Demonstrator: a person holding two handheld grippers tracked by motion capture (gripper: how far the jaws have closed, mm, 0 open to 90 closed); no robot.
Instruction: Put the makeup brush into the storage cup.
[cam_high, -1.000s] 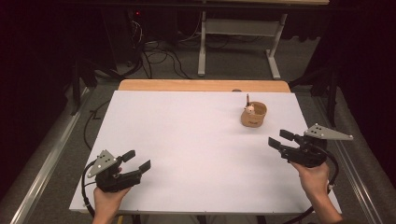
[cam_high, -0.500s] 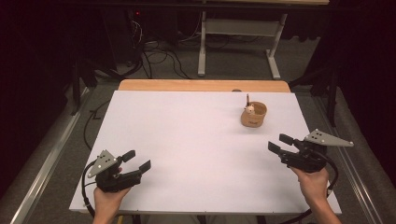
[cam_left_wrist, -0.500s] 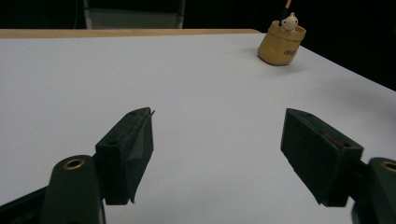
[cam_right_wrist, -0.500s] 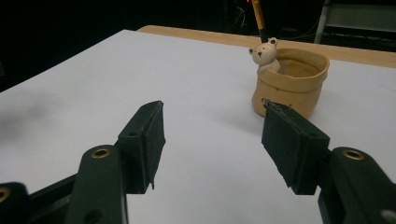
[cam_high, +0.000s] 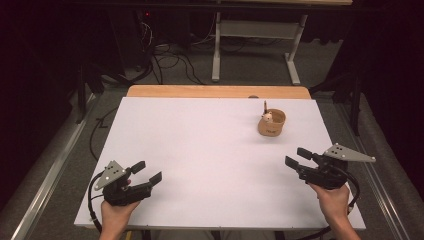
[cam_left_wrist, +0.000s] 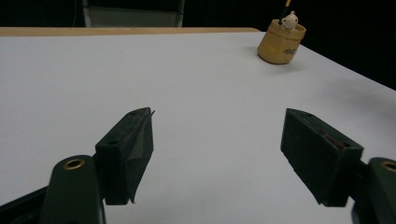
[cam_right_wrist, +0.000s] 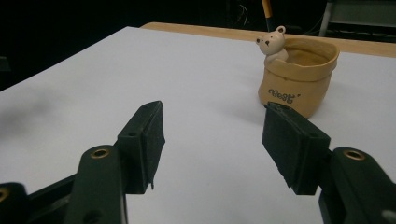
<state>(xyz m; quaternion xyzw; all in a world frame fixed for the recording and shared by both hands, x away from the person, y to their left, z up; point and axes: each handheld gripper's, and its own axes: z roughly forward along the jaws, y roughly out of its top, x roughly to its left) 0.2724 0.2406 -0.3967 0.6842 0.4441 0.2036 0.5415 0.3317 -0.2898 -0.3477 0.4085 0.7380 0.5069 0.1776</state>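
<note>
Low, both grippers gape over table.

From my seat the white table top is brightly and evenly lit from above, while everything around it sinks into near black. Shadows are faint and soft. In both gripper views the bottom of the frame is slightly out of focus.
</note>
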